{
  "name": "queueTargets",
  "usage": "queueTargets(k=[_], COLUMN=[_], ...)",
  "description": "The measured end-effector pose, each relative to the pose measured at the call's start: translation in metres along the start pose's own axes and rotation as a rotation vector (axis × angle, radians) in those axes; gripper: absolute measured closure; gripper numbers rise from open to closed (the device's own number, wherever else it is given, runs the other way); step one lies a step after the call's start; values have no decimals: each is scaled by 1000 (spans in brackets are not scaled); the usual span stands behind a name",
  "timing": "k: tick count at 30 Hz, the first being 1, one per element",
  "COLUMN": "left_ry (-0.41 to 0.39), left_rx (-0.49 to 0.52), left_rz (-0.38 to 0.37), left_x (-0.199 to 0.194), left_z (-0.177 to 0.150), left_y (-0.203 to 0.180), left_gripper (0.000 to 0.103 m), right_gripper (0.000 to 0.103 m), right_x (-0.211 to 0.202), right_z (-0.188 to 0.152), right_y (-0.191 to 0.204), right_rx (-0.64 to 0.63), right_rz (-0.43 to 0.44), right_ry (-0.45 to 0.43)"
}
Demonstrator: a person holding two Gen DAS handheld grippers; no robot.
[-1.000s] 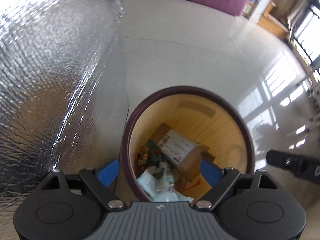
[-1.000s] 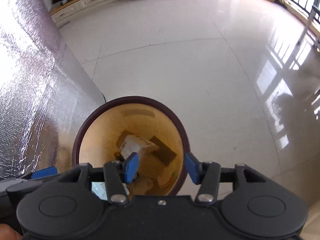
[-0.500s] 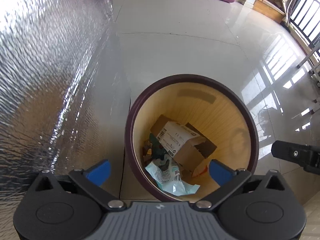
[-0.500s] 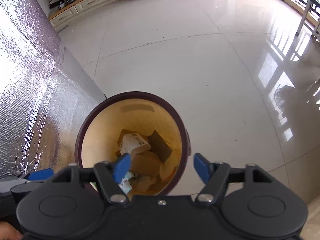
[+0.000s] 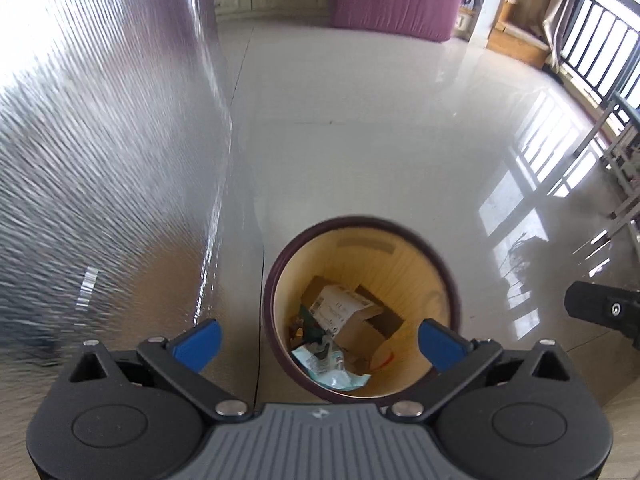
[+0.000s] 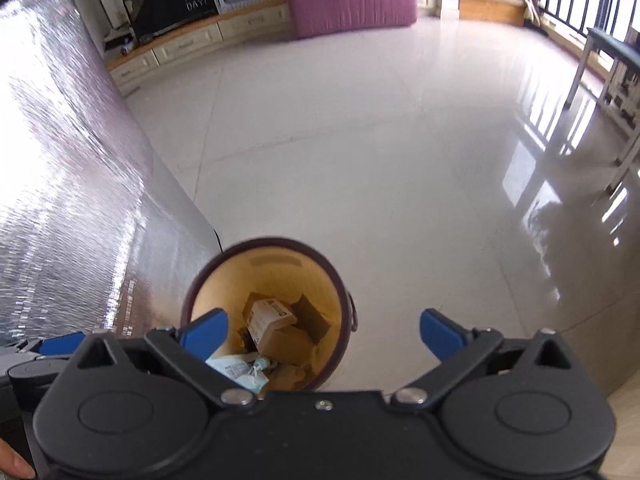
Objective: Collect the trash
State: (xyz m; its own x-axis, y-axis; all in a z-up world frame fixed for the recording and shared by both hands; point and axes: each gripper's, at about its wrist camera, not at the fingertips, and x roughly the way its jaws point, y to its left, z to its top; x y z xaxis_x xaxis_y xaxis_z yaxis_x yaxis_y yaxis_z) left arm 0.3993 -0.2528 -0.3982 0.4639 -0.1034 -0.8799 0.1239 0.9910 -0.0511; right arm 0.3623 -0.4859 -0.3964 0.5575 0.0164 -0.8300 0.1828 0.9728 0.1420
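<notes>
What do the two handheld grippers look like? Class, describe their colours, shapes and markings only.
The left gripper has blue finger pads on black linkage arms with silver pivot screws, two round black housings, and a ribbed grey centre plate bearing a small logo. The right gripper matches it, except that its centre plate is smooth black with a small screw.

A round bin point(image 5: 362, 308) with a dark maroon rim and tan inside stands upright on the floor, low and centre in both views. Inside lie a labelled cardboard box point(image 5: 344, 316), torn brown card and a pale blue wrapper point(image 5: 332, 372).
</notes>
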Motion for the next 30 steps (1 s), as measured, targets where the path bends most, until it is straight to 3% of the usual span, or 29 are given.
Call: queueTargets(k=[7,17,24,30], left_ry=[-85,-246,-364,-433], left_rx=[-28,64,122,114], left_rz=[-31,-54,-95,-81], left_x=[-88,-228,-317,-356], left_z=[12,-1,-24,-53], left_y=[-10,-25,-21,1], left_gripper=[0,0,0,0], right_gripper=[0,0,0,0], right_x=[-95,-226,-292,-328], right_z=[6,-5,-30,-61], right_y=[-4,-6,-3,6], right_rx=[-9,-33,-43,-65], right_rz=[9,12,34,37], right_ry=[-90,-218,-301,-351])
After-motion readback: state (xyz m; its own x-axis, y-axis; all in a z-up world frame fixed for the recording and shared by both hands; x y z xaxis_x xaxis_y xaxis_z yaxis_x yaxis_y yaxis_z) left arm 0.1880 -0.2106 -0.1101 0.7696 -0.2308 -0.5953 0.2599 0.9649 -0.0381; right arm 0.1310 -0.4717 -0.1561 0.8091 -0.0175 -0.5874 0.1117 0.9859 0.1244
